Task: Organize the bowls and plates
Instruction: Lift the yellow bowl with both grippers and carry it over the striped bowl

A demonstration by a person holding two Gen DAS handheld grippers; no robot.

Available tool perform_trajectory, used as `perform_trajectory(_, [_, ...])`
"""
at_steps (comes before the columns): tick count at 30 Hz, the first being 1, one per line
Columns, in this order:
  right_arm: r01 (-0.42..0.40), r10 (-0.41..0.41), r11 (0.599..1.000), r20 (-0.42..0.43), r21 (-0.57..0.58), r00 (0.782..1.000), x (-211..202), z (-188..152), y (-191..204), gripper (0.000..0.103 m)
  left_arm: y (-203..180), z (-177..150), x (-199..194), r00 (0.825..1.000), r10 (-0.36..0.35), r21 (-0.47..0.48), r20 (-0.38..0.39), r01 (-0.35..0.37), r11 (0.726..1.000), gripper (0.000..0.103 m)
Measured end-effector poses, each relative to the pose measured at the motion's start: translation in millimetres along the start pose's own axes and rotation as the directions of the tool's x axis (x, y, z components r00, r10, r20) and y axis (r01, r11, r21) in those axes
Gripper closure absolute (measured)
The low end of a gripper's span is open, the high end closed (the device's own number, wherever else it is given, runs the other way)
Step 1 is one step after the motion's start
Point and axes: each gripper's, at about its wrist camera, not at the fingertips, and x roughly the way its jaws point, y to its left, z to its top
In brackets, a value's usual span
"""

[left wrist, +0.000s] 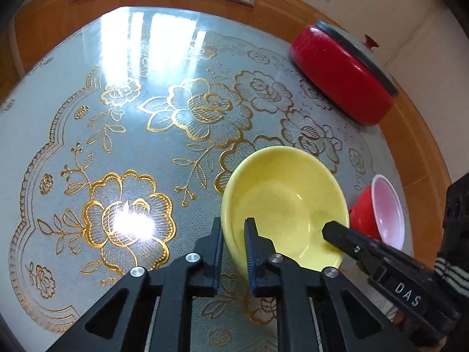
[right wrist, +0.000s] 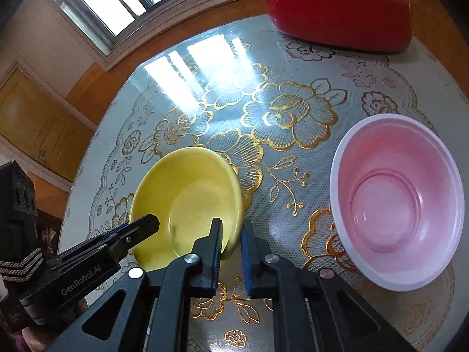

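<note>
1. The yellow bowl (left wrist: 284, 205) sat on the surface (left wrist: 117, 117), near the front edge, with both grippers working on it at once.
2. The left gripper (left wrist: 234, 252) had the bowl's near-left rim between its fingers (left wrist: 255, 249): one finger outside the wall, one inside. They looked closed down on the rim, though I couldn't swear the pads were fully pressing.
3. The right gripper (right wrist: 231, 252) did the same on the opposite side of the rim. In its own view the rim sat in the gap between the fingers (right wrist: 215, 246), and the left view showed one of its fingertips reaching into the bowl. So both were pinching the same bowl, as far as I could judge.
4. The pink bowl (right wrist: 395, 202), red on the outside, sat just to the right of the yellow one, apart from it, upright and empty.
5. A red pot (left wrist: 340, 76) with a lid sat at the far side, well apart from both bowls.
6. Progress, my guess: early days. The two bowls weren't stacked or grouped yet, and I saw no plates in either view.
7. What's left, probably: lift the yellow bowl and nest it with the pink one, or the other way round. The yellow bowl looked glazed and slick, so a rim pinch could slip if tilted.
</note>
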Motion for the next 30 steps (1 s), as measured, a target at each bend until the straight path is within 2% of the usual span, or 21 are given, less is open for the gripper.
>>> perform_trajectory(7, [-0.088,0.089,0.996,0.022,-0.024,0.996,-45,-11,-1,0.093,-9,-18,-41,0.998,-0.06,0.056,0.032,0.058,0.997,0.09])
perform_trajectory(14, [-0.14,0.143,0.988,0.054,-0.057,0.988,-99,-50,-10,0.093,-33,-55,-78,0.992,-0.115,0.168,0.042,0.106,0.98,0.089])
perform_trajectory(19, [-0.13,0.134,0.989,0.065,-0.062,0.989,-136,-86,-28,0.093,-60,-87,-93,0.984,-0.175,0.251,0.022,0.164,0.954,0.089])
perform_trajectory(25, [-0.08,0.081,0.997,0.054,-0.024,0.995,-170,-130,-59,0.092,-96,-123,-94,0.968,-0.242,0.336,-0.071,0.251,0.908,0.089])
perform_trajectory(30, [-0.027,0.026,0.999,0.025,0.034,0.999,-180,-156,-86,0.091,-126,-147,-80,0.959,-0.241,0.397,-0.149,0.281,0.874,0.089])
